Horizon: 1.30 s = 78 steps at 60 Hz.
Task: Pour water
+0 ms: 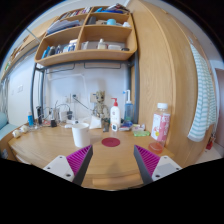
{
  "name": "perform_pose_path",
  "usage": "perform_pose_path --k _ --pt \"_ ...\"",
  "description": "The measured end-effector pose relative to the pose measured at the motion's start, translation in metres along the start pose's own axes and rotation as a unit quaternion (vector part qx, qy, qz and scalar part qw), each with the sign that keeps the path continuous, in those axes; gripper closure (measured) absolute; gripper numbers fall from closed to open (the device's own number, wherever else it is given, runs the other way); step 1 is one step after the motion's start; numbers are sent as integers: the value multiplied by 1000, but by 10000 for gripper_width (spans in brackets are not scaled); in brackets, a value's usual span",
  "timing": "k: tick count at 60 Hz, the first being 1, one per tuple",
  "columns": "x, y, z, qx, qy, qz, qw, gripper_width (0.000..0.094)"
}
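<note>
My gripper (pixel 113 161) is open and empty, its two magenta pads (pixel 80 161) spread wide above a wooden desk (pixel 60 148). A white cup (pixel 80 136) stands on the desk just beyond the left finger. A round dark-red coaster (pixel 110 142) lies ahead between the fingers. A clear plastic bottle with a pink label (pixel 159 125) stands beyond the right finger. A white bottle with a red label (pixel 115 117) stands further back near the wall.
Several small items and bottles line the back of the desk (pixel 50 120). A wooden shelf (pixel 85 38) with books hangs above. A tall wooden cabinet side (pixel 165 70) stands to the right, with a window (pixel 207 95) beyond it.
</note>
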<state>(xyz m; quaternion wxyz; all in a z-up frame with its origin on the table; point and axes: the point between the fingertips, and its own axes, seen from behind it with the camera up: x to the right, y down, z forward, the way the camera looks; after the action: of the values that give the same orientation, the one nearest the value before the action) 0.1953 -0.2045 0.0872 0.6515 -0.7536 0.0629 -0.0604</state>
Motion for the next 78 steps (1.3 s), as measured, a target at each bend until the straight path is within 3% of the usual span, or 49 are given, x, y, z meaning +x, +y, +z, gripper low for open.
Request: perform_pose_path --k 15,27,48,60,64,78 --pt "112 -6 -4 28 46 -1 999 84" --pt "172 -16 33 39 69 -13 997 91" --pt "194 -21 115 42 40 -44 997 109" --pt "189 -30 135 60 24 -25 998 290" --pt "187 -31 137 62 18 -9 998 481" --pt "187 -36 139 87 24 -2 996 600"
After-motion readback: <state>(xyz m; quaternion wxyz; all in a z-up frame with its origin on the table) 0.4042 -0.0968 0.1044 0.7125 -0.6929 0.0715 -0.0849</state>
